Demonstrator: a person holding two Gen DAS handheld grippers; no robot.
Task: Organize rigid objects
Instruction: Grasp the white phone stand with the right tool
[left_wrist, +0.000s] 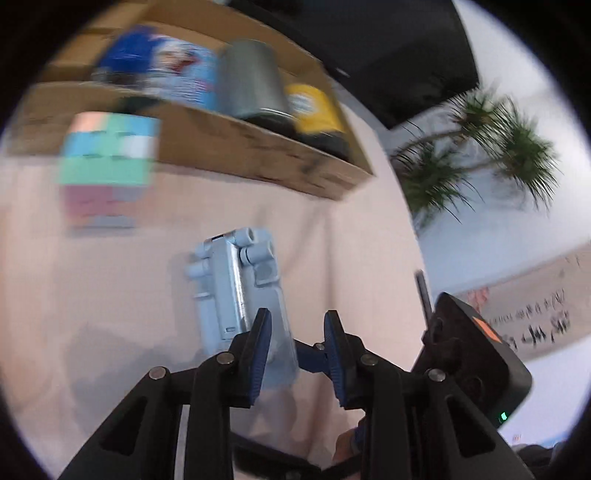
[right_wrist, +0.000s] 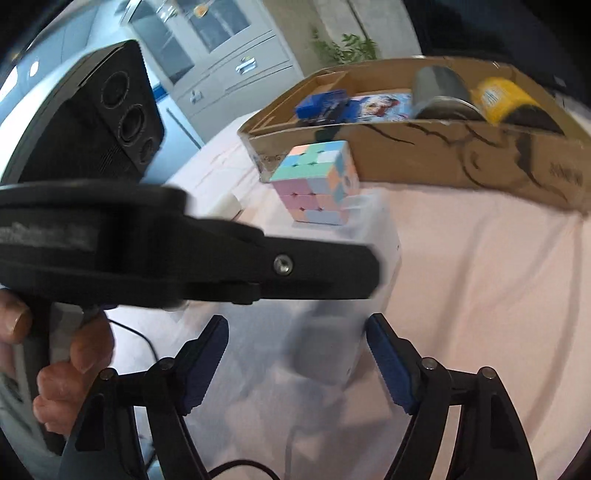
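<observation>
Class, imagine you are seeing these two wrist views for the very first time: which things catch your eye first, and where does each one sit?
The pastel puzzle cube stands out on the pink cloth, just in front of the cardboard box. Inside the box lie a grey metal can and a yellow container. In the left wrist view, a light-blue folding stand lies flat on the cloth right ahead of the open left gripper.

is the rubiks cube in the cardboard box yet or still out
Out. The cube stands on the pink cloth just in front of the cardboard box wall; the mug, yellow can and blue items sit inside.
</observation>
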